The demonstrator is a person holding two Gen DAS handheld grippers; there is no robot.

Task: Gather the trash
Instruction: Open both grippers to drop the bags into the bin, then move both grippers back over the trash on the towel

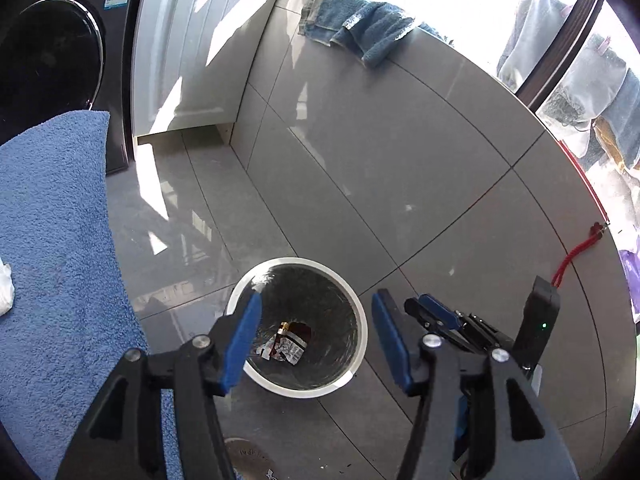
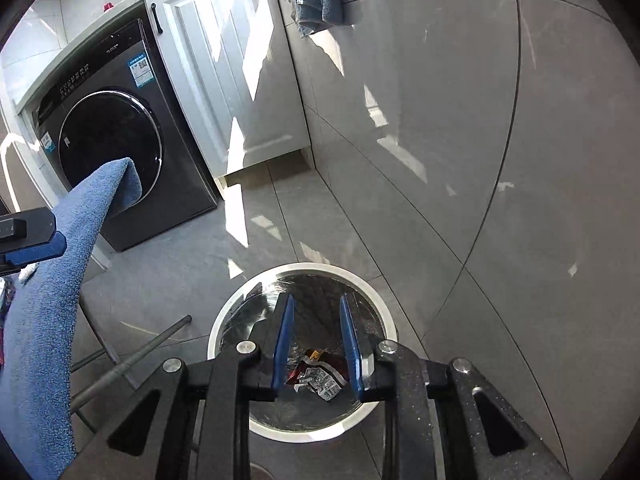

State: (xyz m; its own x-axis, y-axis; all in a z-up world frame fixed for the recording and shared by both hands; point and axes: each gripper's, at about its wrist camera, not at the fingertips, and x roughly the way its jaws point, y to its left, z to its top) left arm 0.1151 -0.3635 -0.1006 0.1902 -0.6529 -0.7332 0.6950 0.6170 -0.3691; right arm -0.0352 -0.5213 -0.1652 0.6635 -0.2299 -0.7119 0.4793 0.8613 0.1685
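Note:
A round white-rimmed trash bin (image 1: 362, 332) with a dark liner stands on the grey tiled floor. Crumpled red and silver wrappers (image 1: 289, 346) lie at its bottom. My left gripper (image 1: 316, 340) is open and empty, held above the bin. The right gripper's body (image 1: 460, 322) shows to its right. In the right wrist view the bin (image 2: 218, 334) is right below my right gripper (image 2: 316, 346), which is open and empty, with the wrappers (image 2: 320, 378) seen between its fingers. A white crumpled tissue (image 1: 5, 290) lies on the blue towel at the left edge.
A blue towel (image 1: 56, 264) covers a surface at left, also in the right wrist view (image 2: 52, 300). A dark washing machine (image 2: 120, 148) and white cabinet (image 2: 224, 80) stand behind. Another blue towel (image 1: 360, 26) hangs on the wall ledge. A red cord (image 1: 576, 252) lies at right. Metal legs (image 2: 132, 360) stand beside the bin.

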